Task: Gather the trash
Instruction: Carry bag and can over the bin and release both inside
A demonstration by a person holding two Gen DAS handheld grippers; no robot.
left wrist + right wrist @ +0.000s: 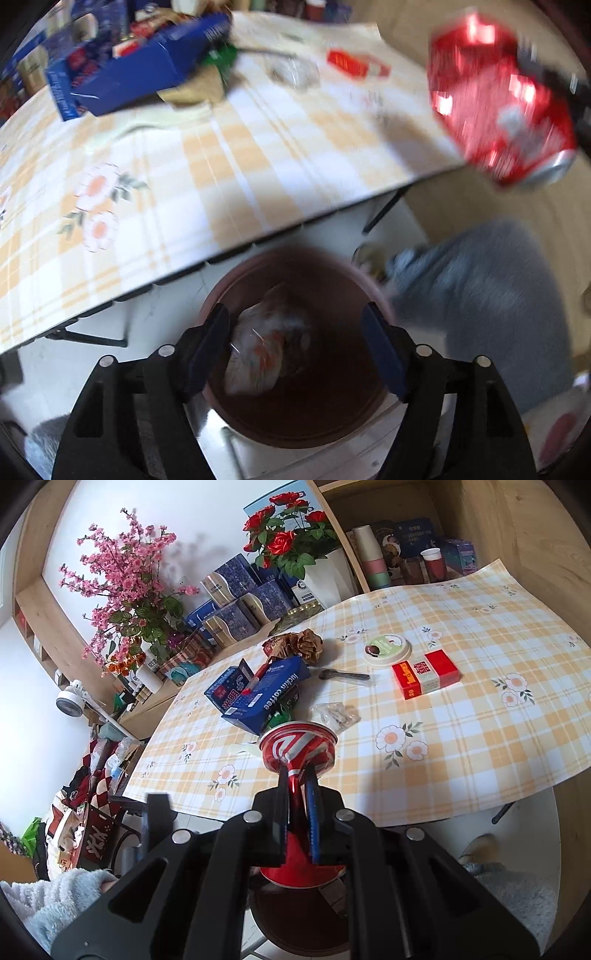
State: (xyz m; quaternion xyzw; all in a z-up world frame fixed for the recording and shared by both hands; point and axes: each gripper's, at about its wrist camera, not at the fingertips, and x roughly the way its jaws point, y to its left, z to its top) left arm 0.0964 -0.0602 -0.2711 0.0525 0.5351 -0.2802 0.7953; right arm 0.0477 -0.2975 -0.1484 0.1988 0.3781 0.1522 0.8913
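Observation:
My left gripper (pixel 295 332) is open and empty above a brown round bin (pixel 354 417) on the floor below the table edge. A crumpled plastic wrapper (pixel 262 354) lies inside the bin. My right gripper (pixel 297 786) is shut on a crushed red soda can (pixel 295 749), held in the air by the table's front edge above the bin (pixel 295 919). The can also shows blurred at the upper right in the left wrist view (pixel 495 99). On the checked tablecloth (pixel 461 738) lie blue coffee boxes (pixel 266 694), a red cigarette pack (pixel 424 679), a cup lid (pixel 387 650), a spoon (pixel 343 674), brown crumpled paper (pixel 306 644) and clear plastic wrap (pixel 334 716).
Flower pots (pixel 325 576), blue tins (pixel 243 602) and paper cups (pixel 373 561) stand along the table's back. A wooden shelf (pixel 480 513) rises at the right. The person's grey trouser leg (pixel 491 295) is beside the bin. Clutter (pixel 85 812) lies at the left floor.

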